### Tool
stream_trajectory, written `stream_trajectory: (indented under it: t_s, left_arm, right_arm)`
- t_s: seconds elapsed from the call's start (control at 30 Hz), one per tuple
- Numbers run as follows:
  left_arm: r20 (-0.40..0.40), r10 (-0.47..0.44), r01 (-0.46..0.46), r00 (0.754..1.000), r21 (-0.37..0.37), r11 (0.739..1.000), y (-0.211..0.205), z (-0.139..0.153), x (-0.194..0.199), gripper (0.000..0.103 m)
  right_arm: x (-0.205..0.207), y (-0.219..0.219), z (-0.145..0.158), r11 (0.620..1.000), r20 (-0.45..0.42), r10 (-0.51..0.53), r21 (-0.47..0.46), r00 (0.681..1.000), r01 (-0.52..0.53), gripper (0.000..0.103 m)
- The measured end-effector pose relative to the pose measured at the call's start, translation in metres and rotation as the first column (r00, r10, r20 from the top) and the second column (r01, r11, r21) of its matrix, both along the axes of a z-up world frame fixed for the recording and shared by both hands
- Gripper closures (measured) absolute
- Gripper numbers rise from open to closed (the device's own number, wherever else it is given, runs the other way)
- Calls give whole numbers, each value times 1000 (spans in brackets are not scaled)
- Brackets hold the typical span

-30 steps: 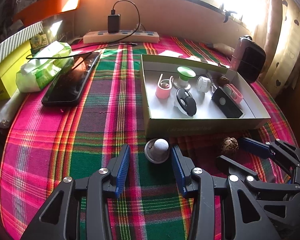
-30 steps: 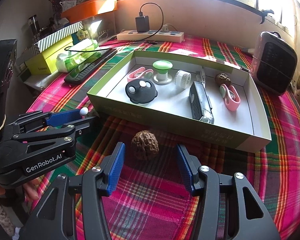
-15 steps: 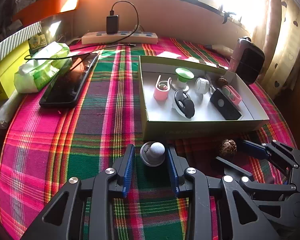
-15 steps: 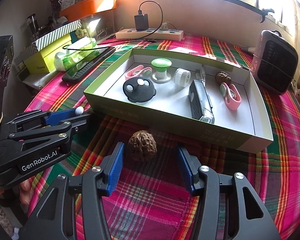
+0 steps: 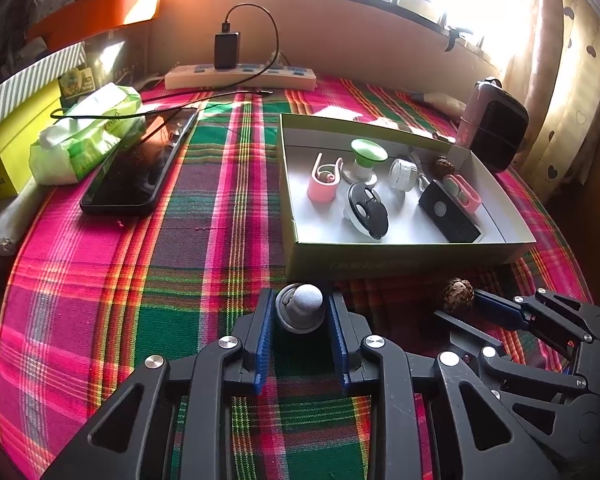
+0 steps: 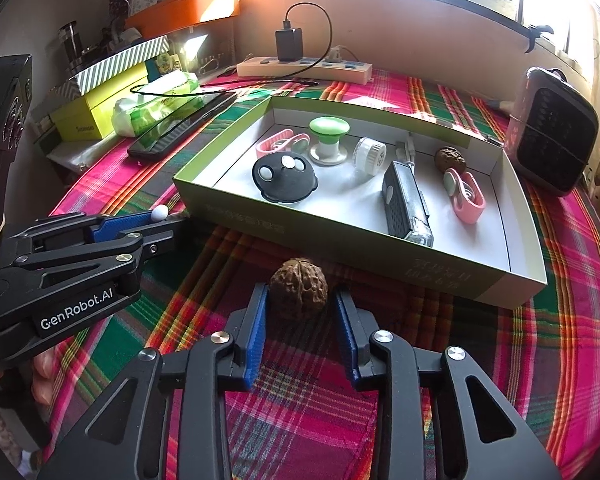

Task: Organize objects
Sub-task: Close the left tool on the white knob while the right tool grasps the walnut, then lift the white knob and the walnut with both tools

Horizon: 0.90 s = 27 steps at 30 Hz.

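The left gripper [image 5: 300, 316] clasped a grey disc with a white knob [image 5: 300, 308], resting on the plaid cloth [image 5: 140, 280] just before the green box [image 5: 400, 258]. The right gripper [image 6: 300, 304] closed about a wrinkled brown walnut [image 6: 299, 290] (seemingly touching both pads). "GenRobot.AI" was printed in white on the left gripper's side.
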<state>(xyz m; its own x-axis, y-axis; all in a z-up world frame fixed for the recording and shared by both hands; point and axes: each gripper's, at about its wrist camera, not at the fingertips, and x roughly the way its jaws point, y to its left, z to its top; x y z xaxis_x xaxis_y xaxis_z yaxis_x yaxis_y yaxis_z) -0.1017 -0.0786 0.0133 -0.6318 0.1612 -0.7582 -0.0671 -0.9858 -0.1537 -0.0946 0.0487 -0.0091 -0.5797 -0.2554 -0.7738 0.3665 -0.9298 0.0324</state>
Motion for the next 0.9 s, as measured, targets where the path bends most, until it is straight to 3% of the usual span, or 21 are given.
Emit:
stream_trajectory:
  t_s: [0.9]
  left_arm:
    - [-33, -15, 14, 999, -34, 999, 8, 10, 12, 79]
  right_arm:
    - [8, 8, 6, 999, -18, -8, -31, 1000, 7, 73]
